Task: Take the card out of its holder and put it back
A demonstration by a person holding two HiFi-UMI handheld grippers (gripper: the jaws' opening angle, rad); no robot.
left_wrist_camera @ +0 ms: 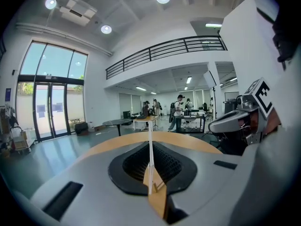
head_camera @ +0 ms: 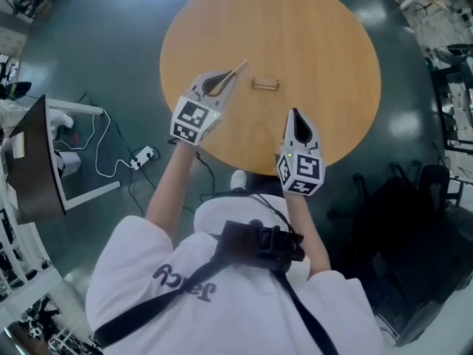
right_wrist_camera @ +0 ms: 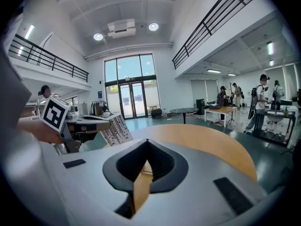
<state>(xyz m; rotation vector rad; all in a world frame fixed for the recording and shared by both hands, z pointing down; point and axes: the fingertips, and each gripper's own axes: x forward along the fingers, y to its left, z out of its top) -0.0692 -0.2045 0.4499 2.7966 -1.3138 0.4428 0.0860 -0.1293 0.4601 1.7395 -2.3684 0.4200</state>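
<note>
Left hand-held gripper (head_camera: 226, 79): We see its jaws closed on the card, pinching it at one end. The rest of the card sticks out past the tips, above the counter.

Right hand-held gripper (head_camera: 295, 114): Its jaws are closed, meeting at the tips with nothing between them. It hangs over the near part of the counter, apart from the holder.

Card (left_wrist_camera: 150, 147): This is a thin pale sheet. In the left gripper view it appears edge-on as a narrow upright line. In the right gripper view its face shows rows of dark lines. It is out of its holder and in the air, just left of the holder in the head view.

Holder (head_camera: 264, 84): A small, low, pale piece sits on the counter beyond both grippers. It is too small for us to make out its slot.

Counter (head_camera: 325, 43): A round top of light wood.

Stage: We judge that the card has been taken out and that putting it back remains.

How the card will handle: We judge it light and fairly stiff, since it stands out straight without drooping. It would likely bend or crease if pushed against the holder off line. Its smooth faces could slip between the pads.

Where to hold: We would keep the pinch at one end and leave the far edge free to enter the slot. The holder looks light and may slide, so the right hand-held gripper could steady it.
</note>
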